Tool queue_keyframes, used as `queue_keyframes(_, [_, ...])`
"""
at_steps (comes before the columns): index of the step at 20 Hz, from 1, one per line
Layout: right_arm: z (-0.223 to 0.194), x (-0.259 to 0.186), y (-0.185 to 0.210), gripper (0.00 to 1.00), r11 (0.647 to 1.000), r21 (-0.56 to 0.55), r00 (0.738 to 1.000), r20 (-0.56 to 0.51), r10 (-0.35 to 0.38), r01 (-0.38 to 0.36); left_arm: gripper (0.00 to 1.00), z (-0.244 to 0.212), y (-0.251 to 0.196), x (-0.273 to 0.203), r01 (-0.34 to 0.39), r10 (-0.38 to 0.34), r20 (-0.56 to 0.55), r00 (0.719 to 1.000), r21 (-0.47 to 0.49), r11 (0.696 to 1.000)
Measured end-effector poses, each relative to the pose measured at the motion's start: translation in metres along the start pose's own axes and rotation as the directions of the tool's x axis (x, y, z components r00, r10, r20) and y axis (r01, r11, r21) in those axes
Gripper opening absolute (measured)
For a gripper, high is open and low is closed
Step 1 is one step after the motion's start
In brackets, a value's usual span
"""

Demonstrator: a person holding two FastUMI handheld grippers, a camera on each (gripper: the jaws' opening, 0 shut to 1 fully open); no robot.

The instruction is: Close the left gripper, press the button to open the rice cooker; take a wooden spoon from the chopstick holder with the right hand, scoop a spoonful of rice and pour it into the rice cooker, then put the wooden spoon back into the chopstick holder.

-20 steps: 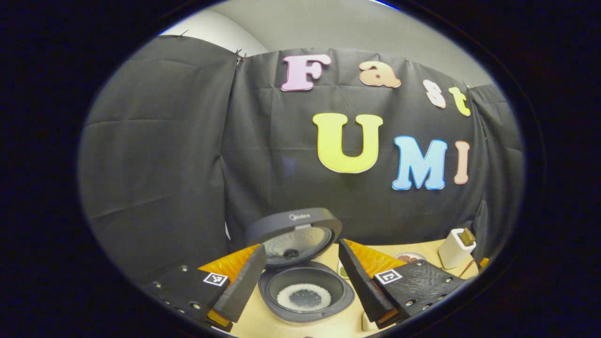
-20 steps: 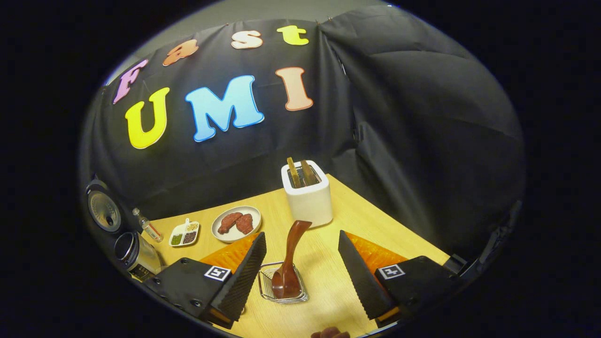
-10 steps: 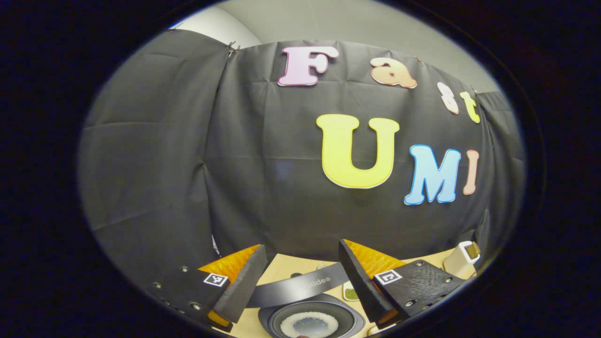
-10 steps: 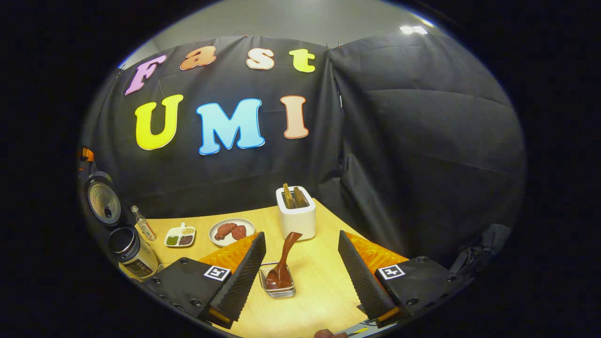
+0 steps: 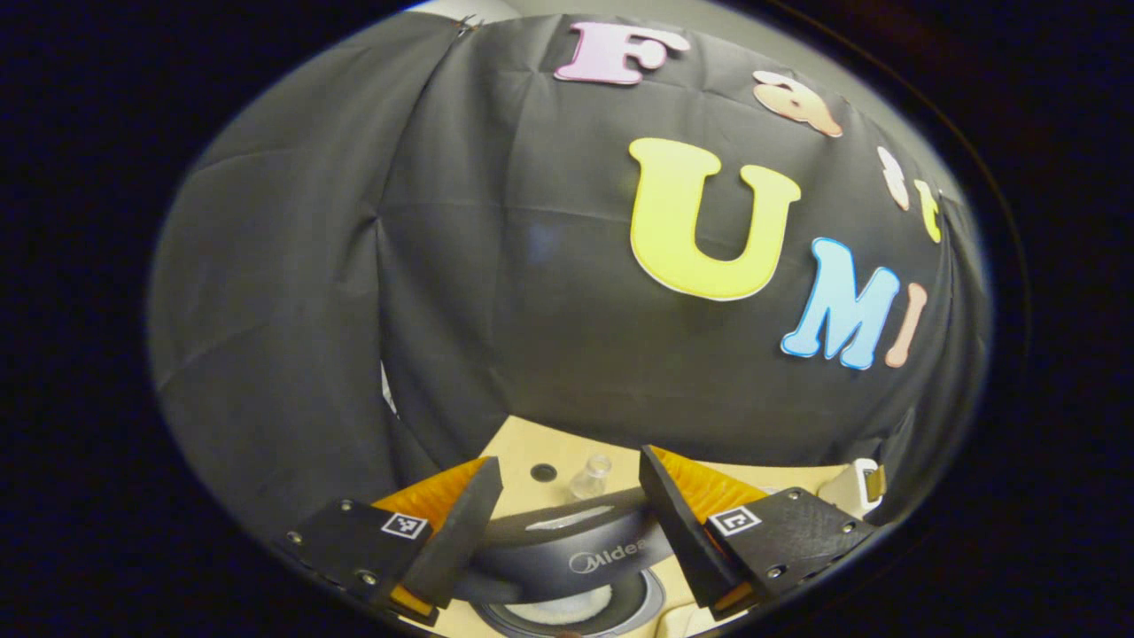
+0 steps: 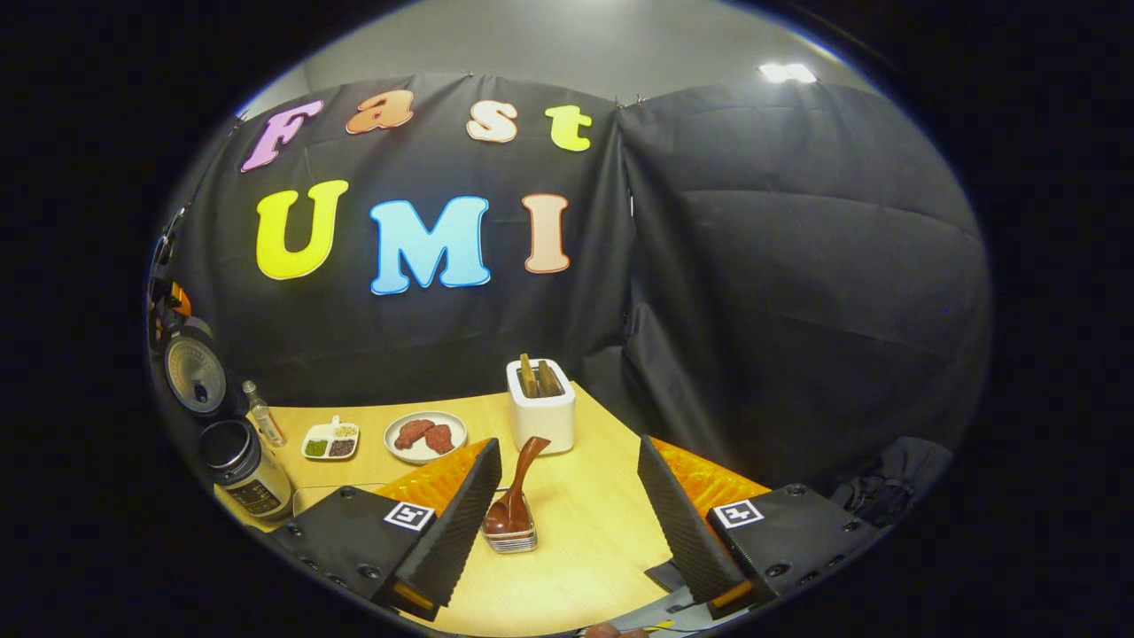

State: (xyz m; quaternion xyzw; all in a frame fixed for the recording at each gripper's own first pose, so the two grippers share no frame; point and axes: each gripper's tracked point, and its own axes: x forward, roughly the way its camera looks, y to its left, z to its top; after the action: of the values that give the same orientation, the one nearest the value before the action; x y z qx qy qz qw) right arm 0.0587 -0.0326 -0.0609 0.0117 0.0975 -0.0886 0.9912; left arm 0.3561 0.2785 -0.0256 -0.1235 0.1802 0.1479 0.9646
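— Black cloth is hanging behind a pale wooden counter [image 6: 585,532]. What is the right claw [image 6: 567,514] doing?

— It is hovering above the counter, spread wide and gripping nothing. The wooden spoon [image 6: 516,487] is standing in the chopstick holder [image 6: 511,536], leaning, between the claw's fingers as that view frames it. A white toaster [image 6: 541,408] is sitting beyond it, a plate [image 6: 425,436] to its left.

— And the rice cooker [image 5: 576,567]?

— It is sitting under the left claw [image 5: 567,523], lid raised, white rice [image 5: 558,610] showing in the pot. That claw is also gaping wide and clasping nothing. In the right gripper view, the cooker [image 6: 232,465] is standing at the far left.
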Motion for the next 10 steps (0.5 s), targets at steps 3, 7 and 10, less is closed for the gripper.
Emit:
queue_keyframes(3, [-0.008,0.013,0.012,0.98,0.998,0.008,0.998,-0.023,0.066,-0.066,0.99,-0.025,-0.006,-0.017,0.004,-0.006,-0.061,0.998,-0.029,1.0])
queue_keyframes(7, [-0.017,0.034,0.022,0.98,0.99,-0.009,0.989,-0.033,0.143,-0.143,1.0,-0.05,-0.012,-0.033,-0.021,0.016,-0.122,0.992,-0.041,0.999])
queue_keyframes(10, [-0.026,0.047,0.02,0.98,0.983,0.006,0.982,-0.053,0.182,-0.182,1.0,-0.082,-0.018,-0.046,-0.043,0.032,-0.19,0.981,-0.053,0.998])
